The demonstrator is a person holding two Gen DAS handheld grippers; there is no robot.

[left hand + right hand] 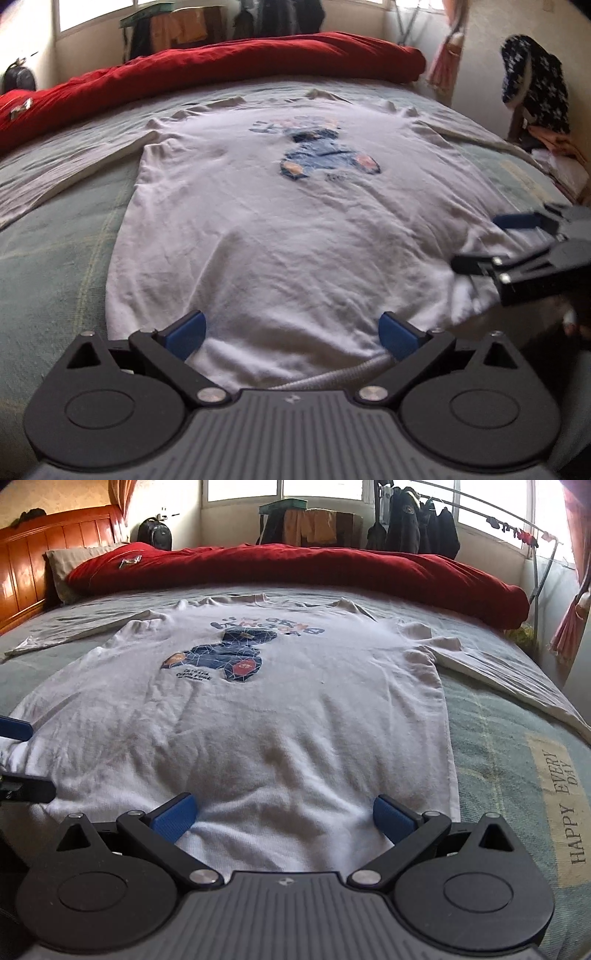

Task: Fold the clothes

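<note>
A white long-sleeved shirt (pixel 258 221) with a blue bear print lies flat, front up, on the bed, sleeves spread to both sides; it also shows in the right wrist view (pixel 258 720). My left gripper (pixel 291 332) is open, its blue pads over the shirt's hem near me, left part. My right gripper (pixel 282 816) is open over the hem further right. It also shows from the side in the left wrist view (pixel 476 243), jaws apart over the hem's right corner. The left gripper's blue pad (pixel 14 728) shows at the left edge of the right wrist view.
The bed has a grey-green plaid sheet (pixel 509 760). A rolled red duvet (pixel 295 568) lies along the far side, a wooden headboard (pixel 29 576) at far left. A clothes rack with jackets (pixel 417 520) stands by the window. A chair with clothes (pixel 535 88) stands right.
</note>
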